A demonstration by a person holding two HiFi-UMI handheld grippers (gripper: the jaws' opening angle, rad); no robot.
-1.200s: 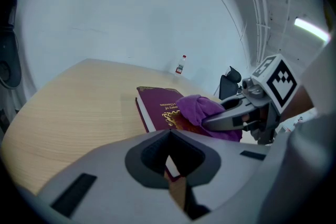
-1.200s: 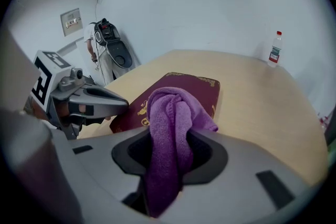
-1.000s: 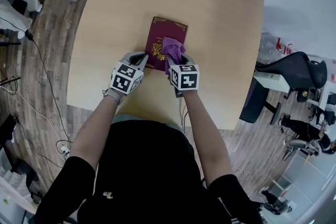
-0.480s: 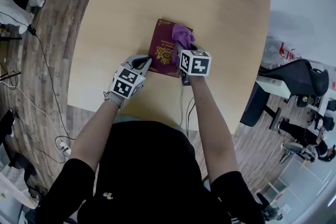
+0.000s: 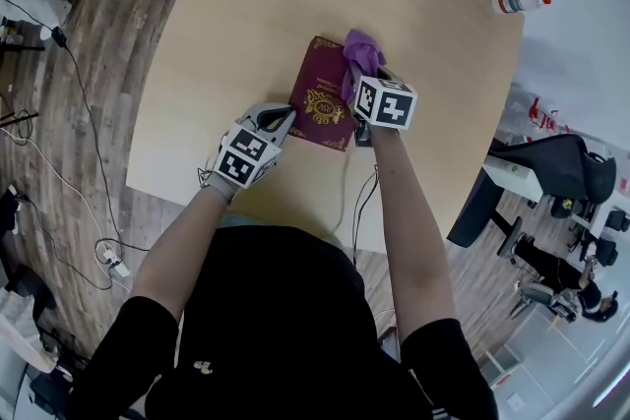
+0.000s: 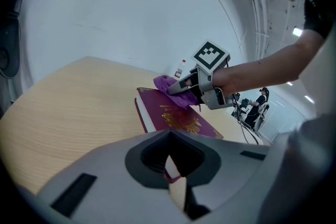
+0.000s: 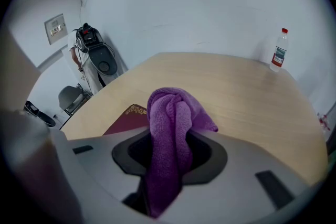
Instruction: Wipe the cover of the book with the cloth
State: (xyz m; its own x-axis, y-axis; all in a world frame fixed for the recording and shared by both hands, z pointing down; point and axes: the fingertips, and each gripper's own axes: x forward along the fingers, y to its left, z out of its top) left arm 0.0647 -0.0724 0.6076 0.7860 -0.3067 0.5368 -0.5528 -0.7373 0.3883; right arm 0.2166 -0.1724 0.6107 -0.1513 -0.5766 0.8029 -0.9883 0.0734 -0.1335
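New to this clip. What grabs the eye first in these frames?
The purple cloth, bunched in the shut right gripper, sits at the far right corner of the maroon book, which has a gold emblem and lies in the middle of the table. The left gripper seems to pinch the book's near left corner. A small bottle stands alone near the table's far right edge.

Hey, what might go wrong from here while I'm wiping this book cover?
The purple bunched cloth in the right hand-held gripper sits at the far corner of the maroon gold-stamped book; it may slip onto the pale wooden table, missing the cover. The left hand-held gripper pinches only the near corner, so the book could pivot.
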